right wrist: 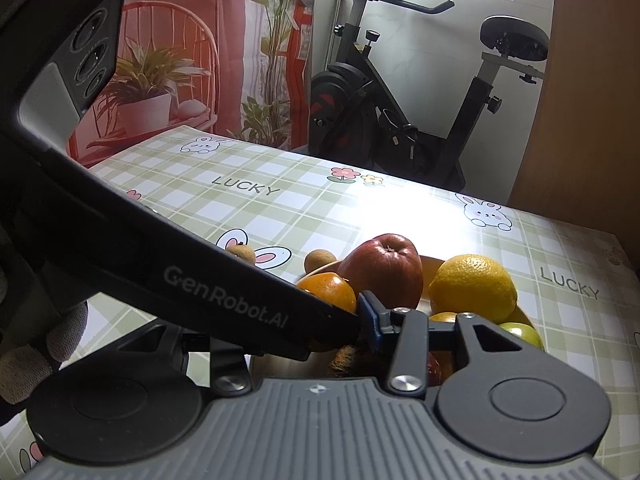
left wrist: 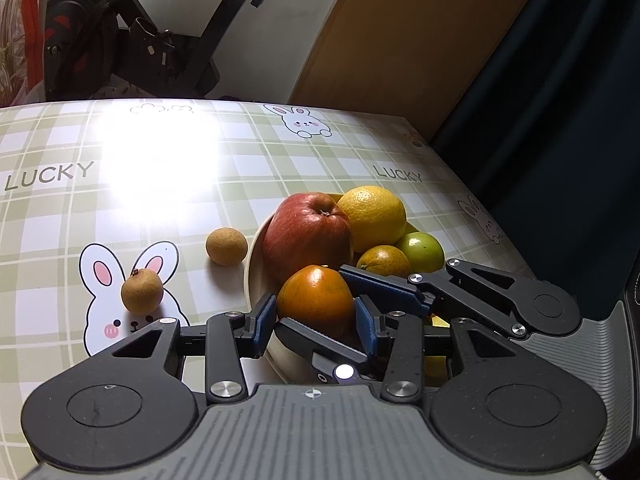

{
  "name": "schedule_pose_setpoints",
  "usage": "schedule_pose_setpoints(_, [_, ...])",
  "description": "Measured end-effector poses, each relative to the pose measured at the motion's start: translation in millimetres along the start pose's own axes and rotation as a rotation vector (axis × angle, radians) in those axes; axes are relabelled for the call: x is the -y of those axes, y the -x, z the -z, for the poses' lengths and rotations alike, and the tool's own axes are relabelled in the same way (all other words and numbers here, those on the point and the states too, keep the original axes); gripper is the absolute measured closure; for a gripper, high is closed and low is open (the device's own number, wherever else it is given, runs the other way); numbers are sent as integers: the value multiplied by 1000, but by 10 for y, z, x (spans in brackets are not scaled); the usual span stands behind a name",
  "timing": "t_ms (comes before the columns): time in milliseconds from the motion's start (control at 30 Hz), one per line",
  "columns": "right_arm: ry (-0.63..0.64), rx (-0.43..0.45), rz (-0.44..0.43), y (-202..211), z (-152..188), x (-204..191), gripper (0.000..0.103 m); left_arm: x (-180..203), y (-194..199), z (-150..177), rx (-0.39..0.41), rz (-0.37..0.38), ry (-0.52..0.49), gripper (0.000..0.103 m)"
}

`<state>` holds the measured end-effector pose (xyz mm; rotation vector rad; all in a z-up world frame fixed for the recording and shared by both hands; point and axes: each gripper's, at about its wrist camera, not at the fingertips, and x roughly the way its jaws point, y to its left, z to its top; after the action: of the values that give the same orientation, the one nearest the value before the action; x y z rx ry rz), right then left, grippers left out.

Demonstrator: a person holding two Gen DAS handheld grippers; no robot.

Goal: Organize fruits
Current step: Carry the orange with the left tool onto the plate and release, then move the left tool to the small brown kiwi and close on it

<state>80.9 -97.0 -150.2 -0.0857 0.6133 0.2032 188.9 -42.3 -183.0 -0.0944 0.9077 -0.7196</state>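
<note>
A cream bowl on the checked tablecloth holds a red apple, a yellow citrus, a green fruit and a small greenish orange. My left gripper is shut on an orange at the bowl's near edge, blue pads on both its sides. The right gripper reaches in from the right and stands open, its fingers above and below that orange. In the right wrist view the left gripper's body hides one finger; the right gripper shows one pad beside the orange.
Two small brown fruits lie on the cloth left of the bowl. An exercise bike stands beyond the table's far edge. A wooden panel rises at the back right. A gloved hand holds the left gripper.
</note>
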Motion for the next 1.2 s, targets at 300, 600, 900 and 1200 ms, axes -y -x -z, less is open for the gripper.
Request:
schedule_pose_setpoints(300, [3,-3,0,4,-19,-11,58,14,6,2,0,-7,-2,58])
schedule_pose_setpoints(600, [6,-4,-4,19,-13,-11,58,45,34,1,7,-13,-7,58])
schedule_pose_setpoints(900, [25,16,-34,137,-32,-25,58,-10,314,9,68,23,0,58])
schedule_pose_setpoints(1200, [17,40,-81,201,-148,-25,60,-379,771,46,169,-26,26,58])
